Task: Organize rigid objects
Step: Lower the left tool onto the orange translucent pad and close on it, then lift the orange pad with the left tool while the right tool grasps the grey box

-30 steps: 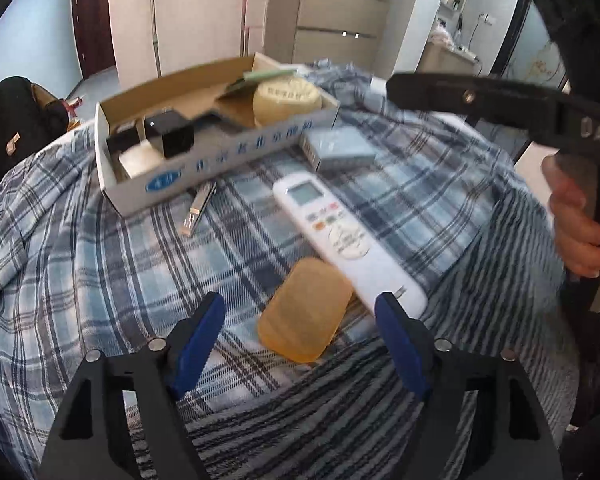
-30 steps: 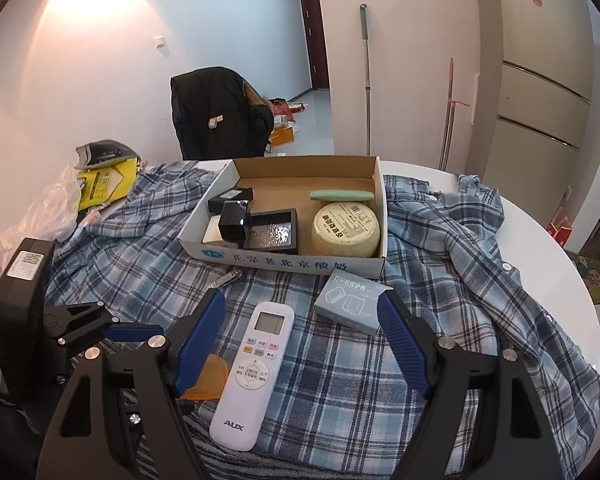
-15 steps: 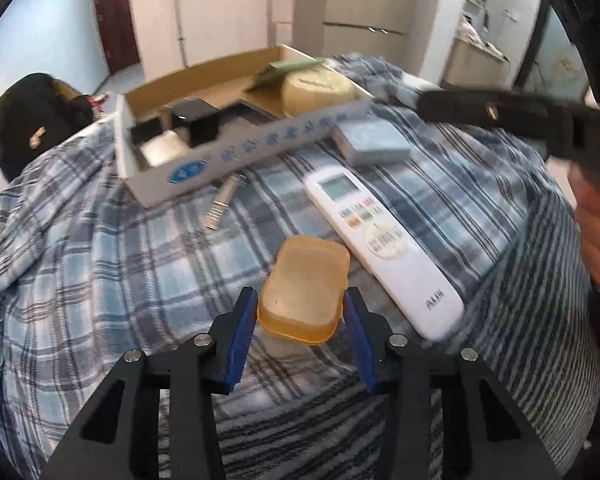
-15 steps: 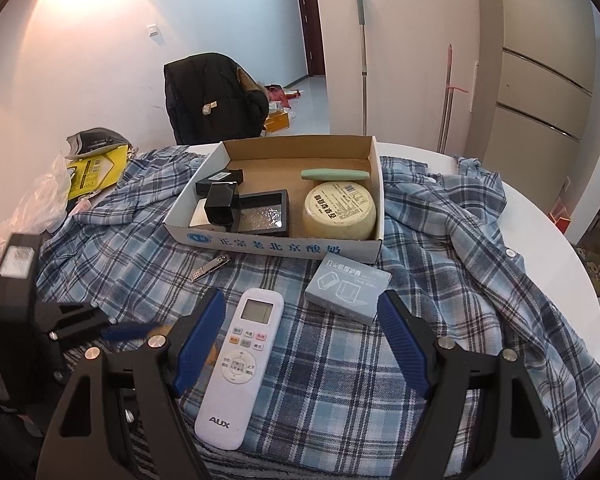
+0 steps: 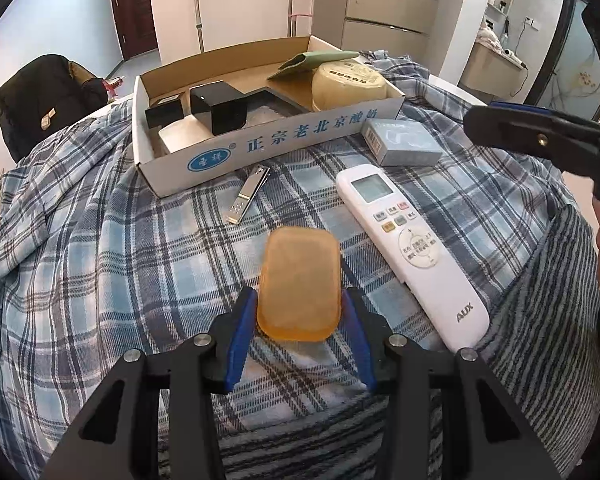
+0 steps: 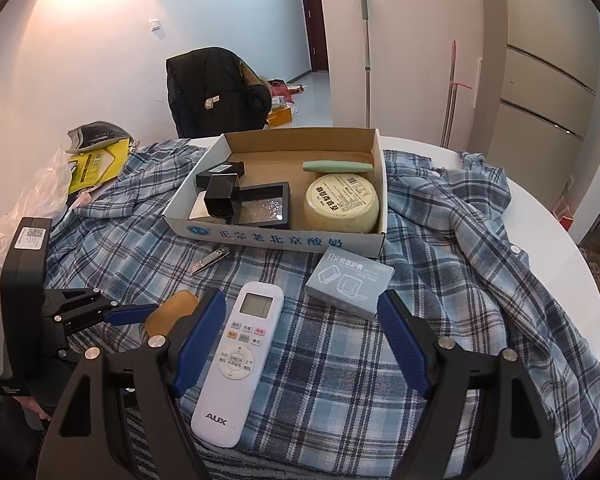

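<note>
Plaid cloth [image 5: 100, 264]: nail clipper [image 5: 247, 194], remote [image 5: 410, 250] flank soap [image 5: 300, 282].

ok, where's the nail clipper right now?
The nail clipper lies on the plaid shirt, just in front of the cardboard box, left of the white remote in the left wrist view.

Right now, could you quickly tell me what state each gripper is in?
Left gripper: its jaws have just been closing and are now shut on the orange soap case.
Right gripper: open, holding nothing, above the white remote.
</note>
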Demonstrator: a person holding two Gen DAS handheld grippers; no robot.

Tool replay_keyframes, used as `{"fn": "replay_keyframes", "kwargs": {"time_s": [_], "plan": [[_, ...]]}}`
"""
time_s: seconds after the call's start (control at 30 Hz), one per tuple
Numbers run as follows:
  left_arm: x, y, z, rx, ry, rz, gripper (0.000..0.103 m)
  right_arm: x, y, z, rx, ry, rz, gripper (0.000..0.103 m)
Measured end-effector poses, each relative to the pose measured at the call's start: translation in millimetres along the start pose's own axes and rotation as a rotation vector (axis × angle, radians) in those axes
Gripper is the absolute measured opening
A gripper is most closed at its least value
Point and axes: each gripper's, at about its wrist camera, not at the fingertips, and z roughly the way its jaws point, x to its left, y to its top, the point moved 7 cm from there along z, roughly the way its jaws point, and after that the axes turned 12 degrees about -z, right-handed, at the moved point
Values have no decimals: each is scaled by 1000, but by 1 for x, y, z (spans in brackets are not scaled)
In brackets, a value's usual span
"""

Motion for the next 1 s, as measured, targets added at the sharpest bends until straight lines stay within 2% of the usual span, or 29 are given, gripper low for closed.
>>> {"fn": "replay_keyframes", "kwargs": {"time_s": [0.1,0.23,0.33,0.37,0.43,0.53,0.6,0.7,0.8,1.0], "plan": [[-3,9,0,11,-13,-11,54,0,-1,2,8,8,4,77],[-2,20,-1,-12,47,26,54,-1,-1,2,8,11,9,77],[-4,18,1,7,22,18,53,-4,-1,-1,2,14,18,77],[-5,18,1,7,21,22,52,-5,-1,-1,1,16,20,77],[-9,15,5,16,30,42,43,-5,-1,-1,2,17,24,77],[-12,13,5,9,45,62,41,-7,-1,0,6,17,30,77],[-8,14,3,7,59,37,41,-9,-1,0,8,18,39,77],[0,23,-14,-72,140,8,41,-13,-1,0,8,17,57,77],[2,36,-35,-113,114,-44,41,-19,1,-3,6,4,79,77],[-9,73,-82,-263,73,-114,41,-31,14,-16,5,1,147,77]]}}
